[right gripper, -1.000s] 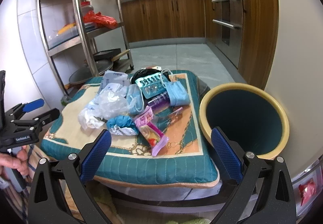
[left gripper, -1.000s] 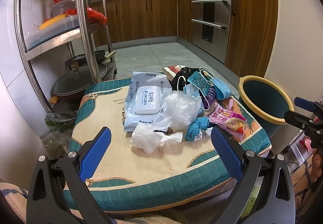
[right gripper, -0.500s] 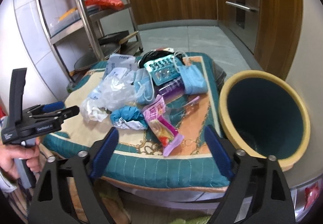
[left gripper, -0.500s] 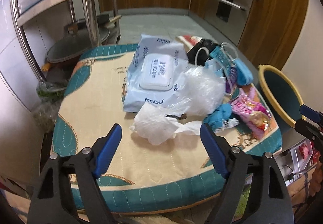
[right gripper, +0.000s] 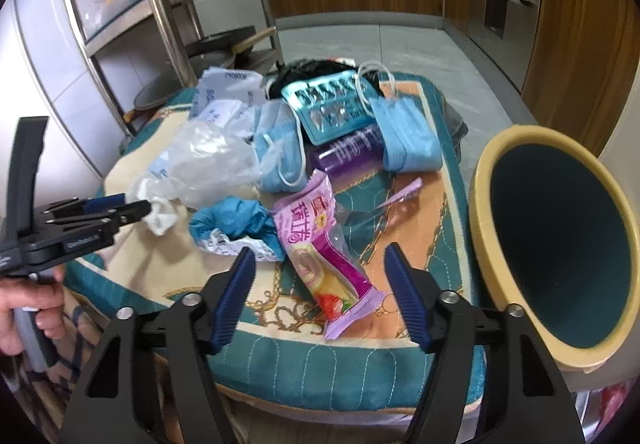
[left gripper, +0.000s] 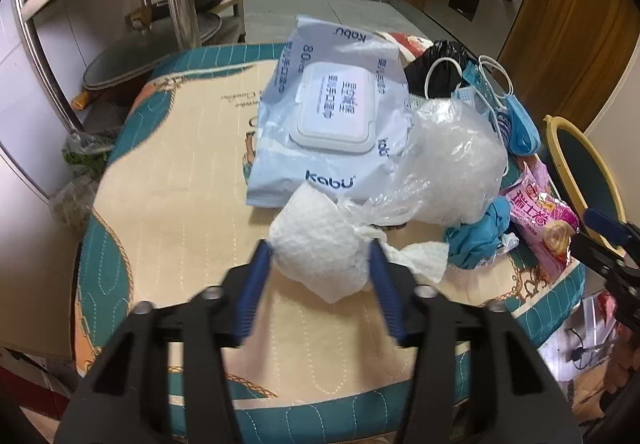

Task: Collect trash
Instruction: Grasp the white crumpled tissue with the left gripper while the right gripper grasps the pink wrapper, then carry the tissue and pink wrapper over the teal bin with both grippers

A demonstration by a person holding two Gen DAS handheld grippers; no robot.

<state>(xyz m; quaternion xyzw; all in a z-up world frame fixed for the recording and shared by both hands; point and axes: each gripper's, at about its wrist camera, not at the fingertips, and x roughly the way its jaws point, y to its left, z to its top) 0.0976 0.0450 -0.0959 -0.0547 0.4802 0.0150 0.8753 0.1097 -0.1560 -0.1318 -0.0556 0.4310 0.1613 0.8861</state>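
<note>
At the right of the right wrist view stands a round bin [right gripper: 560, 268] with a yellow rim and a dark teal inside; nothing shows in the part of it that is visible. It sits just beside the teal-edged cushion [right gripper: 352, 376] that carries the trash.

The right gripper [right gripper: 320, 272] angles down at the bottom centre, jaws closing, and the pink snack wrapper [right gripper: 320, 244] lies between its blue pads without either pad pressing on it. At the left edge, a hand [right gripper: 24, 308] grips the handle of the left gripper [right gripper: 136, 205], whose tips reach the white crumpled tissue [right gripper: 162, 213].

In the left wrist view, the left gripper [left gripper: 320, 256] tilts down over the cushion [left gripper: 168, 171], jaws closing, with the crumpled tissue [left gripper: 320, 244] filling the gap and both pads at its sides. Just beyond lie a clear plastic bag [left gripper: 452, 163] and a crumpled blue wrapper [left gripper: 476, 232]; further up, a wet-wipes pack [left gripper: 332, 111], then a black bag [left gripper: 436, 63] and blue face masks [left gripper: 520, 119] at the upper right.
</note>
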